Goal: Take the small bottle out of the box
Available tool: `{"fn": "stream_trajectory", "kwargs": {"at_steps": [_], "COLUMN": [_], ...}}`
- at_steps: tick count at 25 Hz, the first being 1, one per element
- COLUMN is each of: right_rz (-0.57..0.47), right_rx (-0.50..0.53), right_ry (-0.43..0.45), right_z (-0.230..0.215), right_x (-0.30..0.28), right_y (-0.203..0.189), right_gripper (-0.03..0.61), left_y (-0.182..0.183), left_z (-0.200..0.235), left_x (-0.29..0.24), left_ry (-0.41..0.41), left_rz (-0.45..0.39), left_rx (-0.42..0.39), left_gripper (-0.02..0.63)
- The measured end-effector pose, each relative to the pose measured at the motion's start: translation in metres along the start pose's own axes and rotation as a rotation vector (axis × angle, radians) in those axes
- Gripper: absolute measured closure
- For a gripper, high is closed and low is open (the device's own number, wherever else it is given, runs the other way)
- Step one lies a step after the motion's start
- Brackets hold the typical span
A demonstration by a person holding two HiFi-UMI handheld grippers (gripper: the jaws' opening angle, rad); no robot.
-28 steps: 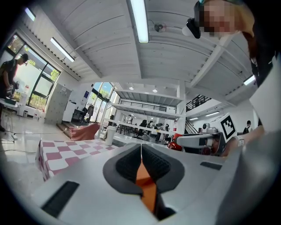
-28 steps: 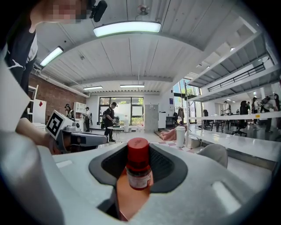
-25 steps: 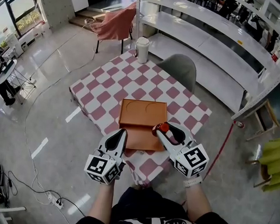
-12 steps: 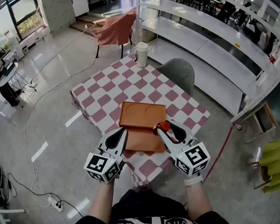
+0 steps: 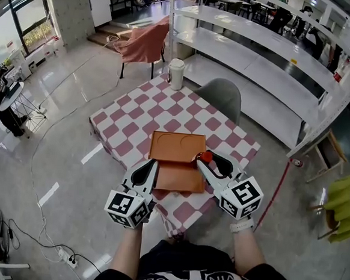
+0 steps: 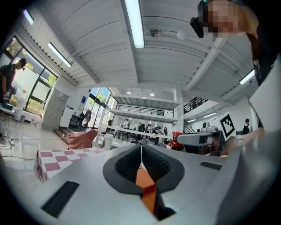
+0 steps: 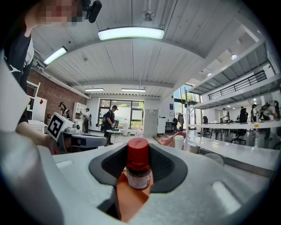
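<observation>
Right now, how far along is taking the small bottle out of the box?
Done: the right gripper is shut on the small red-capped bottle. In hand: it hangs above the flat orange box's right edge. Left: carry it clear onto the checked table.

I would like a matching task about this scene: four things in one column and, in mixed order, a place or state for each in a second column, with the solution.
Things
1. small brown glass bottle with a red cap
2. flat orange box
3. white lidded cup
4. left gripper

Places and states
A. at the far corner of the checked table
B. jaws together, nothing between them
C. clamped between the jaws of the right gripper
D. lying flat on the near half of the table

Pairs: 1-C, 2-D, 3-A, 4-B
</observation>
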State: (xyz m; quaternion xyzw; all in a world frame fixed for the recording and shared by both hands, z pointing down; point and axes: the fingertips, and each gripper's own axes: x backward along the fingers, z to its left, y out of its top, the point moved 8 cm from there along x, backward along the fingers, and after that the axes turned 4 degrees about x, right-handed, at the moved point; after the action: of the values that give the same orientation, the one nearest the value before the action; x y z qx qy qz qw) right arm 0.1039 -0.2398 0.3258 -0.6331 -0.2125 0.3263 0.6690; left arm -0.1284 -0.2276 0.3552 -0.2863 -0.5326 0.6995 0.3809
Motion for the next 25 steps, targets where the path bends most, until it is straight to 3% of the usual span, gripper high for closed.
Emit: {"fn": "stream_trajectory", "kwargs": {"at_steps": [25], "right_rz": [-0.076], "right_rx": [0.041], "right_ry": [-0.006], "right_z": [0.012], "right_x": [0.002], "right_y": [0.030], "right_gripper": [0.434], "left_y": [0.024], "left_z": [0.002], "left_x": [0.012], "left_ry": [-0.006], "left_rz": [-0.070], "left_rx": [-0.066], "left_gripper": [0.597]}}
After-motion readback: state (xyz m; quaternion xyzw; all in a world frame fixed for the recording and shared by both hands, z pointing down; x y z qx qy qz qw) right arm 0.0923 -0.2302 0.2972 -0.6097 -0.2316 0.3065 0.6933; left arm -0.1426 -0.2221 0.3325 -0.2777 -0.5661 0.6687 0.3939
